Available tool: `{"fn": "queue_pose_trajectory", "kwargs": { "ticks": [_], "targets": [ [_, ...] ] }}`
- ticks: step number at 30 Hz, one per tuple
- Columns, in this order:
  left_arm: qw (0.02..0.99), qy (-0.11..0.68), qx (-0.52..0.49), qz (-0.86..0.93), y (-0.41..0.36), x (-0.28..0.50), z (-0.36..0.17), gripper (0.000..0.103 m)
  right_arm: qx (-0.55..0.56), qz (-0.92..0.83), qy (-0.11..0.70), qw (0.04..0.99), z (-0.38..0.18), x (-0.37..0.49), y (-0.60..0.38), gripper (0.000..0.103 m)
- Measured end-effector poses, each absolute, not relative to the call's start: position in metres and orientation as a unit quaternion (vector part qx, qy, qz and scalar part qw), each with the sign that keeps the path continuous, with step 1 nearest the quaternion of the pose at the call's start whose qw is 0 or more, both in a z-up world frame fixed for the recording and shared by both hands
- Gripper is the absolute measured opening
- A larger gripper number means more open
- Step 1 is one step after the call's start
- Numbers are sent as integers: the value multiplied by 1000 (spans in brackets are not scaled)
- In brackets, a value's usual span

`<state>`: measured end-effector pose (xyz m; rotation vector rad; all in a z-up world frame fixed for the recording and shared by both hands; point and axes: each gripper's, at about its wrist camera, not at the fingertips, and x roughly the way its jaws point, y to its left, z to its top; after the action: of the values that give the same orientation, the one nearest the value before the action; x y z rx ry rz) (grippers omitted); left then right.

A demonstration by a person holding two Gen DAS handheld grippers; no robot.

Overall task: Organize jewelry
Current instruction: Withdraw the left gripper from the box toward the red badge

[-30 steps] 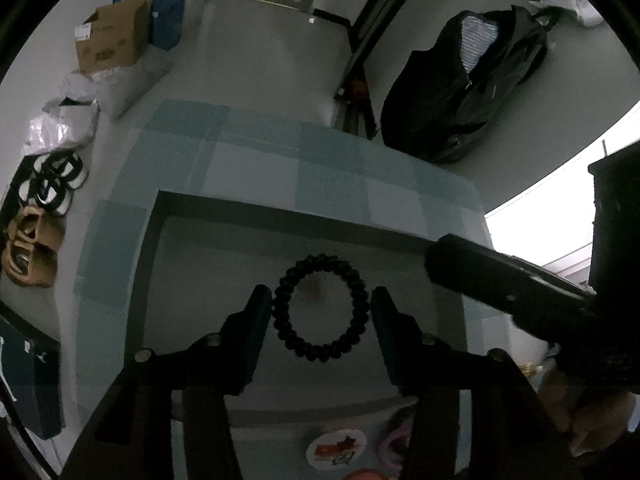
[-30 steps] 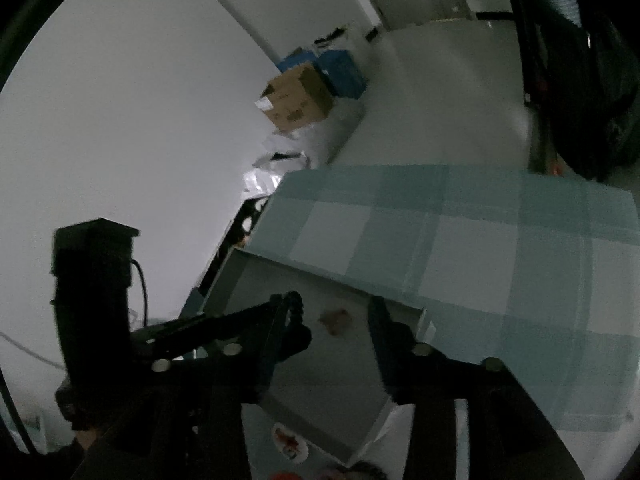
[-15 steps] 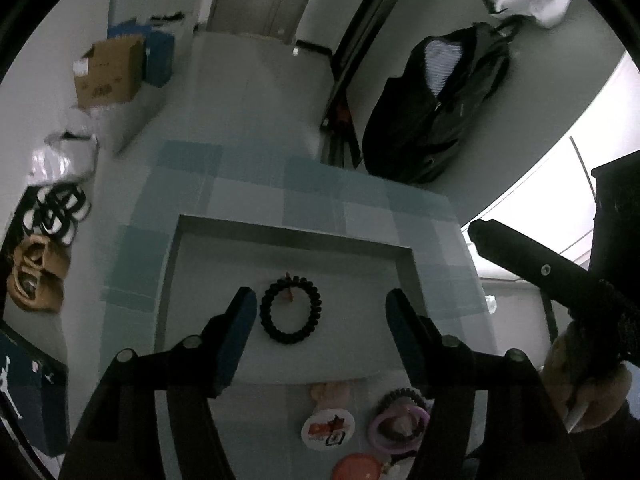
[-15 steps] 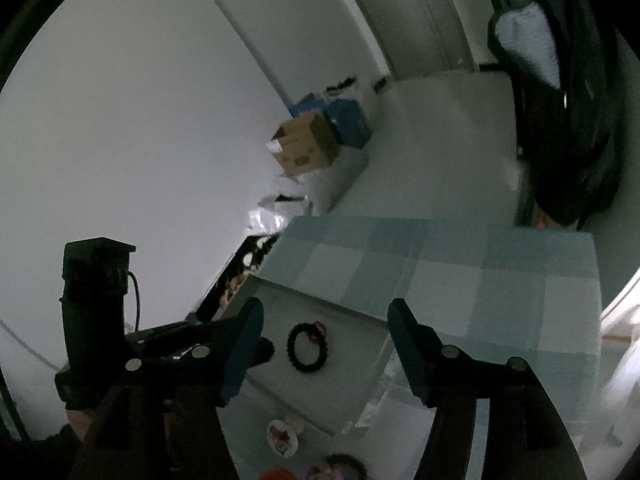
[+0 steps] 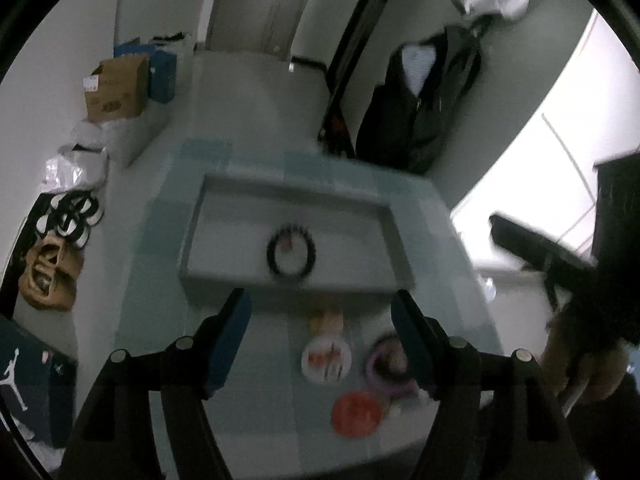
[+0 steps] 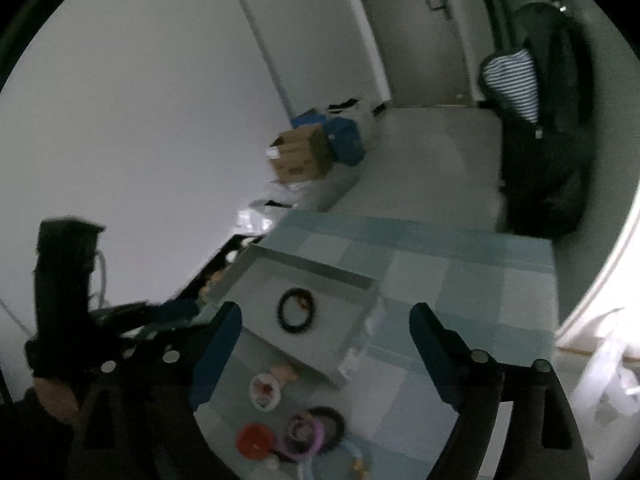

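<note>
Both grippers, left gripper [image 5: 322,312] and right gripper [image 6: 326,326], gape empty above a black beaded bracelet [image 5: 291,250] lying round in the grey tray [image 5: 224,276].

A black beaded bracelet [image 5: 291,255] lies flat in the shallow grey tray [image 5: 196,216]. Near the tray, round badges [image 5: 326,359], a red disc [image 5: 356,413] and purple rings [image 5: 390,364] lie loose on the surface.
</note>
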<state>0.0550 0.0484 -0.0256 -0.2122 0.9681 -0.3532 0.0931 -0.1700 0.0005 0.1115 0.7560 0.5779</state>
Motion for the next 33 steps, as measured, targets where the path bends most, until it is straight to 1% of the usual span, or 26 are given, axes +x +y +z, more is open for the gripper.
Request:
{"fn": "queue_pose_trajectory", "kwargs": {
  "ticks": [4, 5, 11, 14, 18, 24, 26, 28, 30, 32, 33],
  "targets": [
    [843, 498, -76, -187, 32, 41, -42, 69, 68, 266, 365, 889, 1, 85, -181, 97],
    [839, 504, -62, -194, 24, 36, -46, 69, 69, 265, 366, 890, 0, 83, -183, 98],
    [818, 536, -5, -211, -1, 22, -65, 69, 69, 258, 375, 888, -6, 69, -192, 99],
    [813, 545, 44, -200, -13, 22, -75, 69, 74, 259, 380, 885, -9, 64, -199, 99],
    [801, 563, 77, -192, -21, 25, -88, 69, 74, 261, 384, 883, -12, 58, -205, 99],
    [802, 559, 99, -186, -28, 27, -94, 68, 65, 269, 382, 882, -12, 51, -205, 99],
    [803, 555, 104, -189, -31, 27, -96, 64, 65, 271, 382, 881, -12, 51, -206, 99],
    [803, 552, 114, -196, -33, 25, -94, 57, 65, 270, 383, 881, -12, 52, -206, 99],
    [800, 550, 121, -207, -35, 25, -94, 53, 69, 269, 385, 880, -12, 53, -207, 99],
    [798, 552, 118, -212, -34, 26, -95, 51, 71, 266, 388, 880, -13, 54, -207, 99],
    [797, 552, 120, -213, -33, 25, -94, 45, 72, 265, 389, 879, -14, 54, -207, 99]
  ]
}}
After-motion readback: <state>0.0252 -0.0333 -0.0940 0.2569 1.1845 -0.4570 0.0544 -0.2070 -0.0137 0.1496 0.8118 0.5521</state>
